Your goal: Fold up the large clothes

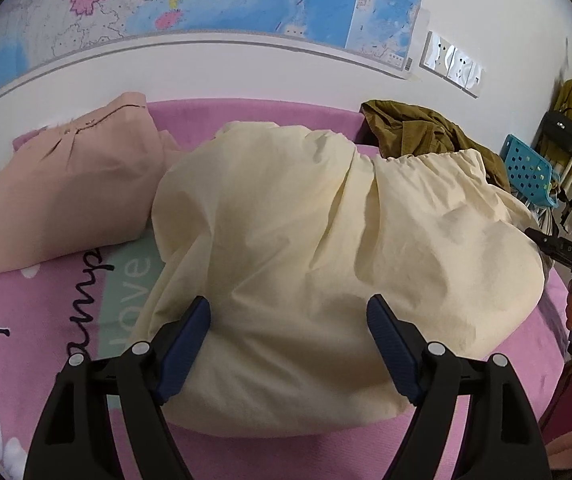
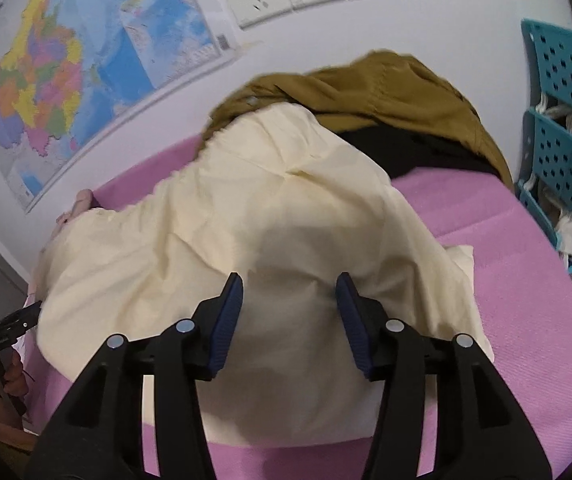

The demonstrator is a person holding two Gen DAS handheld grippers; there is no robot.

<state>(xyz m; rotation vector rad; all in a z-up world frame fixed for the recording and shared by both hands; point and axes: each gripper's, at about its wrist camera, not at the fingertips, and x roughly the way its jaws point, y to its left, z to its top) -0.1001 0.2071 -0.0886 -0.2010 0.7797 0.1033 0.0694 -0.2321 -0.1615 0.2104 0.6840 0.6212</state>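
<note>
Two grippers over bed, both with jaws apart, nothing pinched: left gripper (image 1: 289,344) spread wide, right gripper (image 2: 289,320) spread narrower. Cream garment (image 1: 326,248) lies bunched on pink sheet (image 1: 45,320) just ahead of both. Risk, my guess: loose heap, so pads may catch one layer only, fold goes crooked. Beyond: peach garment (image 1: 65,192) left, olive jacket (image 1: 418,128) by wall. Far right, teal crates (image 2: 562,120), white cloth-like stuff inside, unclear.
</note>
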